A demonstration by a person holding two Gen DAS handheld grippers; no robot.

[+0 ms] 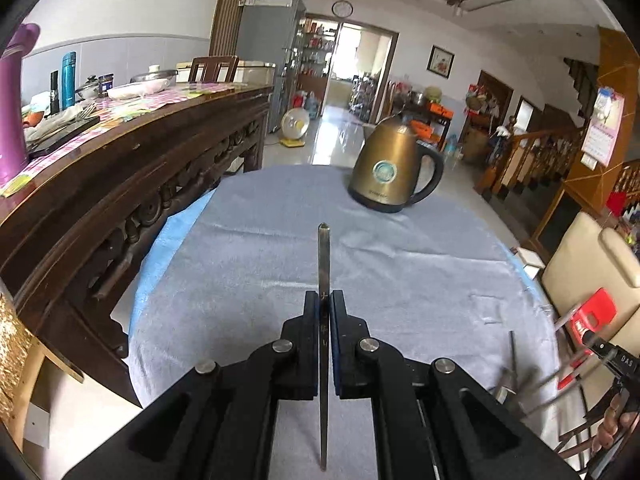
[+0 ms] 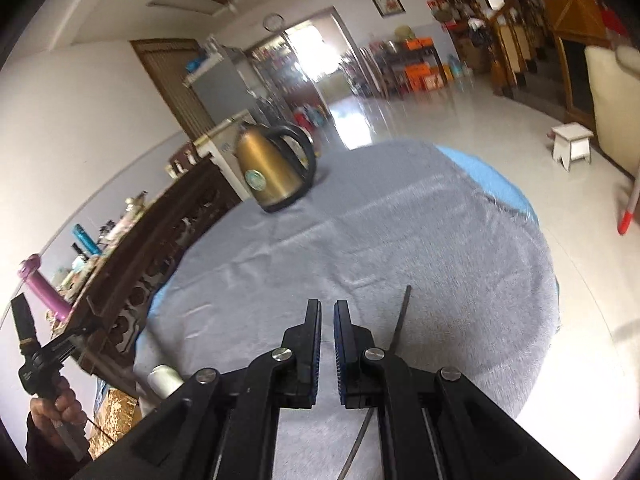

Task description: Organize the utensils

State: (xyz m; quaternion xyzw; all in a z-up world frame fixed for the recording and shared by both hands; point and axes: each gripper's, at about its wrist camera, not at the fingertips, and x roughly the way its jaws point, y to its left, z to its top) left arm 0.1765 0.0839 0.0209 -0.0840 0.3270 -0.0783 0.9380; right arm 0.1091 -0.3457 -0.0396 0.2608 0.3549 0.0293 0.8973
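Above grey-clothed table (image 1: 240,264), both grippers tilted downward: left gripper (image 1: 325,300) clamping utensil (image 1: 324,256), right gripper (image 2: 327,308) closed.

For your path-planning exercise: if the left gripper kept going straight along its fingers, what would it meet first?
Probably the grey cloth-covered round table. The left gripper, shut on a thin metal utensil, points down at bare cloth; the bronze electric kettle stands right of that line. Depth is uncertain.
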